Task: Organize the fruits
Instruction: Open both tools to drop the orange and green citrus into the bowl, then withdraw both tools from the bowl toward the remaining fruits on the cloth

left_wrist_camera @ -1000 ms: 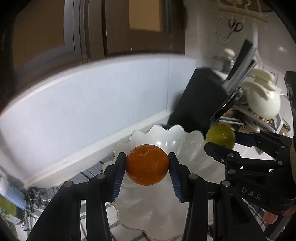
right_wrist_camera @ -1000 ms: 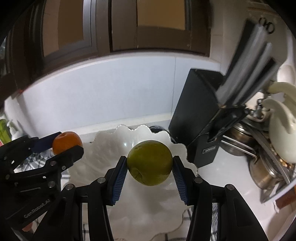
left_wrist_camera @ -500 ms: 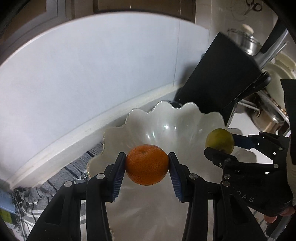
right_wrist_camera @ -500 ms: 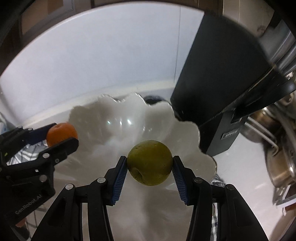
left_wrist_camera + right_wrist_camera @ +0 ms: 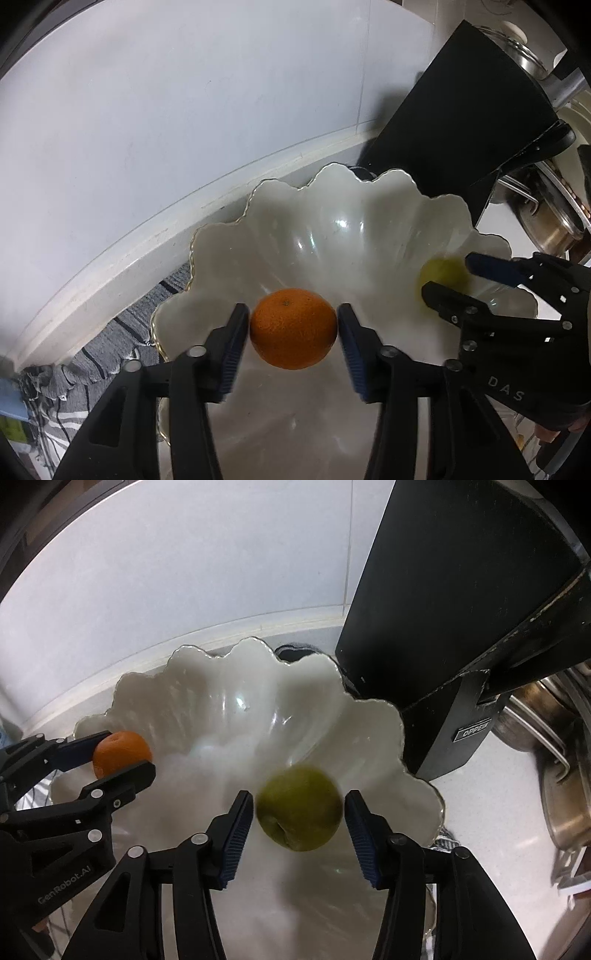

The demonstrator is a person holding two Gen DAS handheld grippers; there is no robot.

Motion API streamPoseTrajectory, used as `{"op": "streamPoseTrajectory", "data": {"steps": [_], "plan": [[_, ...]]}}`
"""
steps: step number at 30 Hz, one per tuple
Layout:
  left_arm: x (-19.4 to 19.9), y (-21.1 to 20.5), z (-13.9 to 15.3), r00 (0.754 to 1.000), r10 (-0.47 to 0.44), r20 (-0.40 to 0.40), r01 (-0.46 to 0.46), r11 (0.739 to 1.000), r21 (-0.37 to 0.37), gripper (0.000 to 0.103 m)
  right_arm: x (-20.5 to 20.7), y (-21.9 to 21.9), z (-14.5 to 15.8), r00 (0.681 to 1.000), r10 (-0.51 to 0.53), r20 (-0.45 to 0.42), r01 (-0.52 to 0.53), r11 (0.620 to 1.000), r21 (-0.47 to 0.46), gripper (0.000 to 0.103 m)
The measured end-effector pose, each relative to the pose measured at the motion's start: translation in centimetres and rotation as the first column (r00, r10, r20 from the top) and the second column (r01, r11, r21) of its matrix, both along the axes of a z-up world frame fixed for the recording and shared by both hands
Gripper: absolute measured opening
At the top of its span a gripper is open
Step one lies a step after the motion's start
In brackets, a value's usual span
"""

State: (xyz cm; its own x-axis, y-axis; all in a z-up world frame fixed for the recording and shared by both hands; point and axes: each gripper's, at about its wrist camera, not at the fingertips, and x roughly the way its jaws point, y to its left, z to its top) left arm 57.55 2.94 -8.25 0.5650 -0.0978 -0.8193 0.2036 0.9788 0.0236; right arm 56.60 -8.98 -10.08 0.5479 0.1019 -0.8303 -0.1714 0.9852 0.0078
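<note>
A white scalloped bowl (image 5: pixel 332 236) sits against the wall; it also shows in the right wrist view (image 5: pixel 229 701). My left gripper (image 5: pixel 293 328) has its jaws slightly apart around an orange (image 5: pixel 293 328), which hangs over the bowl with thin gaps at both pads. My right gripper (image 5: pixel 298 812) is open around a green fruit (image 5: pixel 298 808), blurred, with gaps on both sides, over the bowl. The left gripper with the orange (image 5: pixel 120 751) shows at the left of the right wrist view. The green fruit (image 5: pixel 441 275) shows at the right of the left wrist view.
A black knife block (image 5: pixel 461 602) stands right behind the bowl. Steel pots (image 5: pixel 554 757) sit to the right. A striped grey cloth (image 5: pixel 92 362) lies under the bowl at left. A white tiled wall (image 5: pixel 184 110) is behind.
Both grippers moved down and forward over the bowl. Both jaws have opened a little; the green fruit is blurred and sits lower between the right pads.
</note>
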Motion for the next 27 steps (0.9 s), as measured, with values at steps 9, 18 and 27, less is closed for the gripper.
{"op": "streamPoseTrajectory", "data": {"steps": [9, 18, 27], "plan": [[-2.2, 0.8, 2.7, 0.995, 0.035, 0.092, -0.036, 0.999, 0.017, 0.075, -2.1, -0.6, 2.5, 0.997, -0.030, 0.071, 0.030, 1.000, -0.001, 0.061], [-6.4, 1.7, 6.4, 0.982, 0.065, 0.177, -0.066, 0.998, -0.003, 0.080, -6.3, -0.9, 6.1, 0.983, -0.054, 0.175, 0.051, 0.998, 0.023, 0.061], [-12.1, 1.6, 10.1, 0.956, 0.038, 0.291, -0.038, 0.999, -0.005, 0.083, -11.6, -1.1, 9.8, 0.958, -0.062, 0.281, 0.053, 0.998, 0.038, 0.061]]}}
